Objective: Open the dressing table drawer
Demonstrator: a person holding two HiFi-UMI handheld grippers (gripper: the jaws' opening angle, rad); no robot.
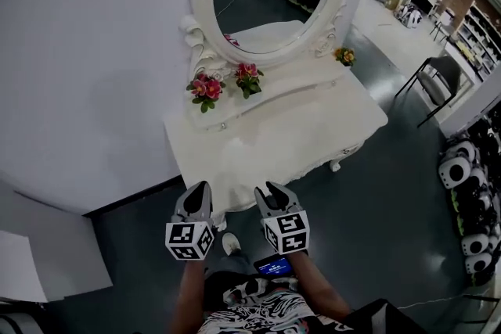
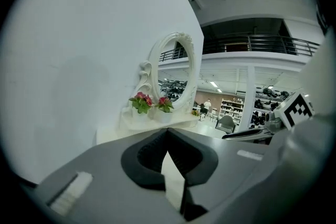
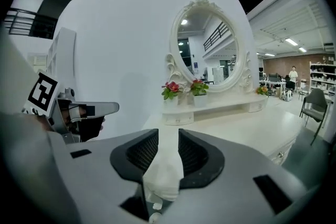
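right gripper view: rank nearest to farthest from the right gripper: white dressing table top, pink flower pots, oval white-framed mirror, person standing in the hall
1. White dressing table top, just ahead of the right gripper.
2. Pink flower pots, on the raised back shelf.
3. Oval white-framed mirror, just behind the pots.
4. Person standing in the hall, far right background.

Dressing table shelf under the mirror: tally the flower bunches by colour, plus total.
Pink flower bunches with green leaves: 2
Orange-yellow flower bunch: 1
Total: 3
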